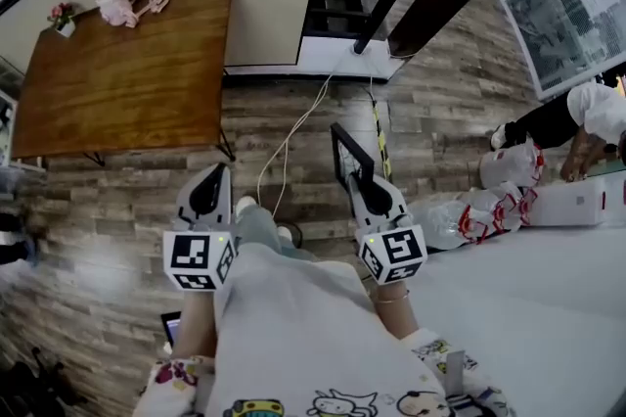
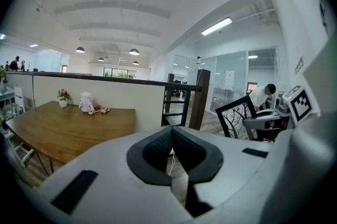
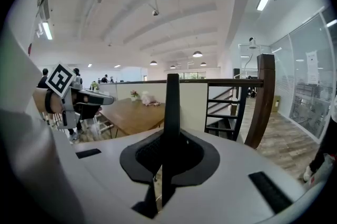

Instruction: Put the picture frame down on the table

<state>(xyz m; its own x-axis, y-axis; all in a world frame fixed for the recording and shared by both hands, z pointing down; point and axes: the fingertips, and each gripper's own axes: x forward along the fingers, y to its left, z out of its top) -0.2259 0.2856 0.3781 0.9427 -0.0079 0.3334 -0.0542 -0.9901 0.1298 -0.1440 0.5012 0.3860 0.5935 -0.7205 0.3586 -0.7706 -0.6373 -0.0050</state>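
The right tool (image 1: 358, 176) is closed on the picture frame (image 1: 343, 149). In the right gripper view its jaws press the thin black edge of the frame (image 3: 172, 112), which stands upright from them and is seen edge-on. The left tool (image 1: 218, 170) is beside it, to its left, and well apart from it. Its jaws are almost together, with only a narrow slit and nothing between them.

So the frame is in the air above the wooden floor, and not yet on the bench (image 1: 127, 77), which lies ahead of both tools and further to the left. At the far end of the bench there are a small flower pot (image 1: 62, 17) and a pink soft toy (image 1: 121, 6); the nearer part is bare.

I think the carrying step is in hand. To do it well, the person should walk to the bench first, with the frame held upright and the grip firm. Then the right tool should bring the frame down slowly onto the bare wood, away from the pot, and open only when the frame rests there. A white cable (image 1: 291, 139) lies on the floor ahead, so the feet need care.
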